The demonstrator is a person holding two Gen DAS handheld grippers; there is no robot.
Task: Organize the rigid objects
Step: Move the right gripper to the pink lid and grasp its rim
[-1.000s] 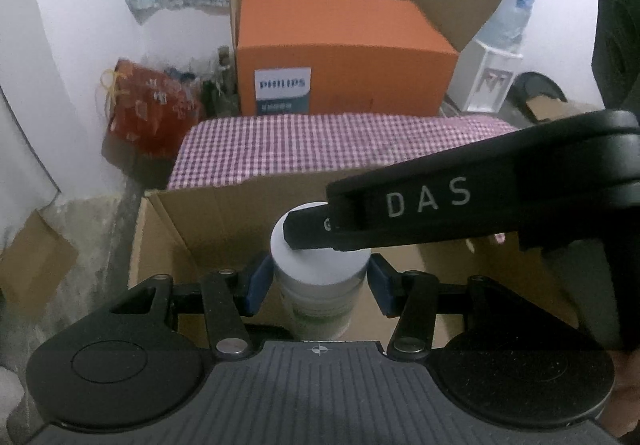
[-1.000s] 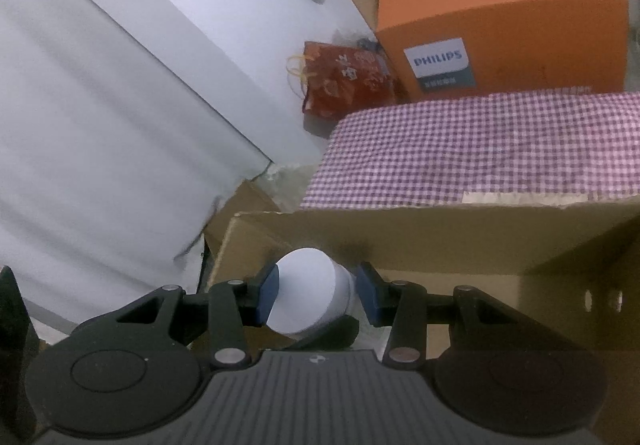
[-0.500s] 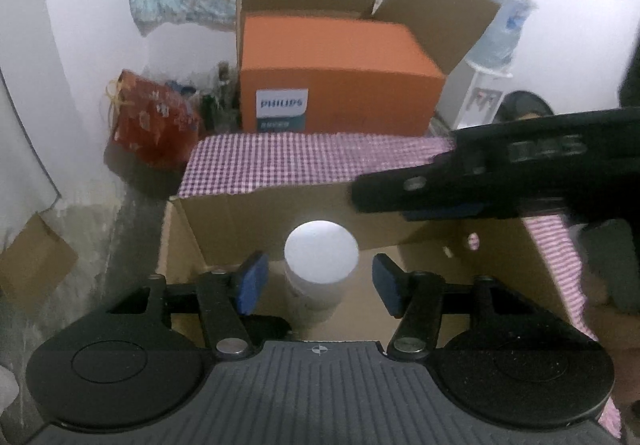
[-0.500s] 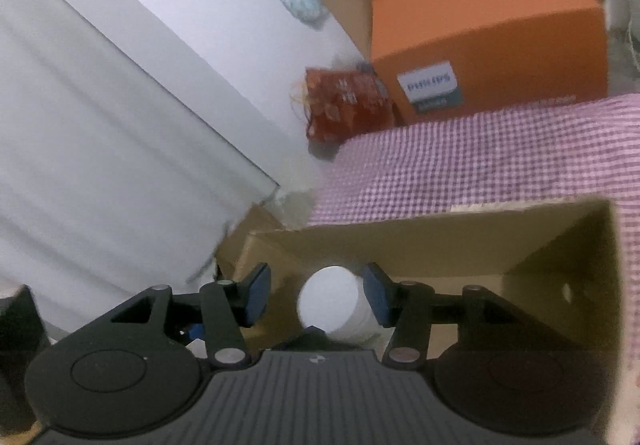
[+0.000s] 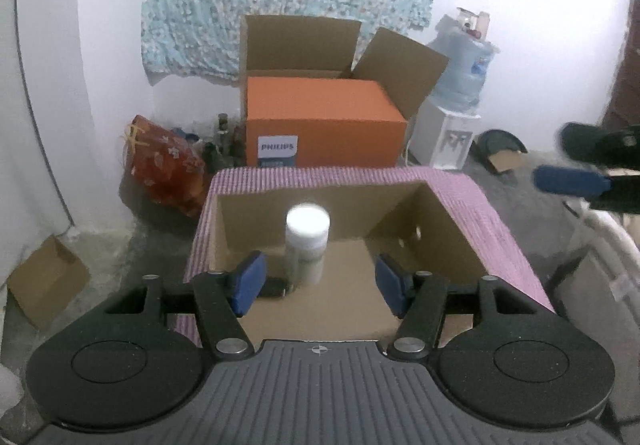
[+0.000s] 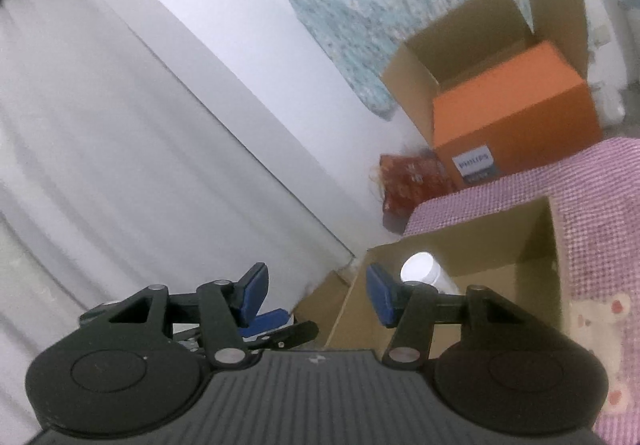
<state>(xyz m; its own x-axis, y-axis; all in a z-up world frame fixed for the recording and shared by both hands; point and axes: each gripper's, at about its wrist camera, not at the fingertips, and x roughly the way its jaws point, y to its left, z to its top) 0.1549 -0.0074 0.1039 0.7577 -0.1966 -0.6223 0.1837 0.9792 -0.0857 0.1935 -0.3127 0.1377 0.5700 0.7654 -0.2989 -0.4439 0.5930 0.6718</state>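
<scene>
brown corrugated cardboard forms the open box [image 5: 420, 221] seen in the left wrist view, its rim draped with pink-checked cloth [image 5: 472, 197]; inside, toward the back left, a white cylindrical jar [image 5: 306, 245] with a smooth flat lid stands upright on the box floor. the left gripper [image 5: 318, 283] hangs above the near edge, blue pads spread wide and apart from the jar, holding nothing. at the right edge a blurred blue pad of the other tool shows. in the right wrist view, tilted, the right gripper [image 6: 316, 291] is likewise wide and empty, off the box's left corner, with the jar [image 6: 424, 271] beyond its right pad. judgement: the jar appears placed and released; the next move calls for finding another rigid item, none being visible here.
</scene>
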